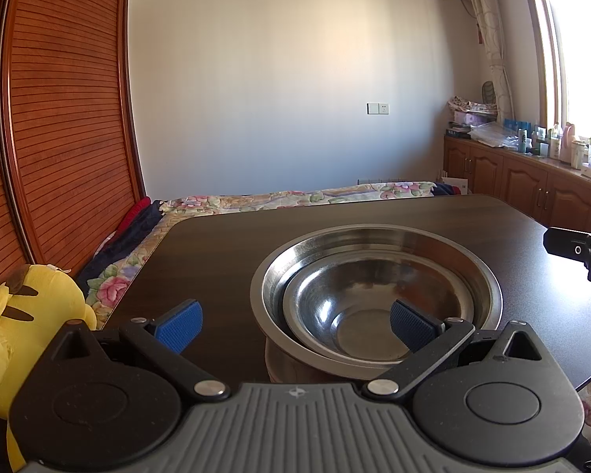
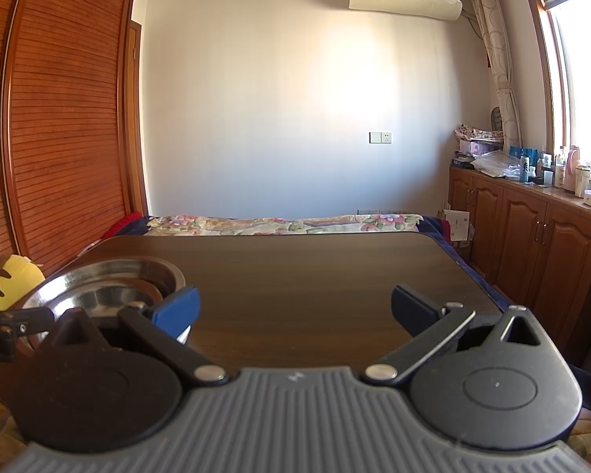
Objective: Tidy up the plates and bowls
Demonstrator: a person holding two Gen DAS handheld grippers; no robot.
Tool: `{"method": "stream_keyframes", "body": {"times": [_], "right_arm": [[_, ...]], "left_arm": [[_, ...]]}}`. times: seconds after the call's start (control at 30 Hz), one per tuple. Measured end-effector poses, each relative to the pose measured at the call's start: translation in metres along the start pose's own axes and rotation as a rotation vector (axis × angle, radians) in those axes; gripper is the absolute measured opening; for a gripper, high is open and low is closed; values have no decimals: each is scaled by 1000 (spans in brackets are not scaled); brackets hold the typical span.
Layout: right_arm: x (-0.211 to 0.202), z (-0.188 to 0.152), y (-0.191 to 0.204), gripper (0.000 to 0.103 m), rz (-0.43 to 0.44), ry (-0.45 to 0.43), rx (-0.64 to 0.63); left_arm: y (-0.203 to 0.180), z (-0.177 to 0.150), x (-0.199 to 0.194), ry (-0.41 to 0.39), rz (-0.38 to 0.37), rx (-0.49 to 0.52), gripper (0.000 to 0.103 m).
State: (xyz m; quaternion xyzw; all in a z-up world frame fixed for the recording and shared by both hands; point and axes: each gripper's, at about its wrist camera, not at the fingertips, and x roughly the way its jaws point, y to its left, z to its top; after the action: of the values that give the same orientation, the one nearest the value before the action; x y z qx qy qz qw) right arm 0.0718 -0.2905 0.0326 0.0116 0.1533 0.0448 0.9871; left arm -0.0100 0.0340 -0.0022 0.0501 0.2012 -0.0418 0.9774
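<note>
Two steel bowls sit nested on the dark wooden table (image 1: 224, 244): a smaller bowl (image 1: 358, 315) lies inside a larger bowl (image 1: 445, 244). My left gripper (image 1: 295, 325) is open and empty; its right pad is over the near rim of the nested bowls, and its left pad (image 1: 179, 325) is over bare table. In the right wrist view the same nested bowls (image 2: 110, 283) are at the left, partly hidden by the left finger. My right gripper (image 2: 293, 311) is open over bare table (image 2: 295, 268), holding nothing. The left gripper's tip shows at its far left edge.
A yellow plush toy (image 1: 23, 315) sits off the table's left edge. A bed with a floral cover (image 1: 295, 195) lies behind the table. Wooden cabinets (image 2: 532, 244) with bottles line the right wall under the window. A slatted wooden wardrobe (image 1: 59, 118) stands at the left.
</note>
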Motion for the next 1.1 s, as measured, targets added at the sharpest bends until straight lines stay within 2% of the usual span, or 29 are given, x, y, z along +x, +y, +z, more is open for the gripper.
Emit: {"method": "stream_keyframes", "body": {"times": [1.1], "right_arm": [[1,-1,2,103,-1,-1,5]], "left_arm": [[0,3,0,-1,-1,-6,103]]}}
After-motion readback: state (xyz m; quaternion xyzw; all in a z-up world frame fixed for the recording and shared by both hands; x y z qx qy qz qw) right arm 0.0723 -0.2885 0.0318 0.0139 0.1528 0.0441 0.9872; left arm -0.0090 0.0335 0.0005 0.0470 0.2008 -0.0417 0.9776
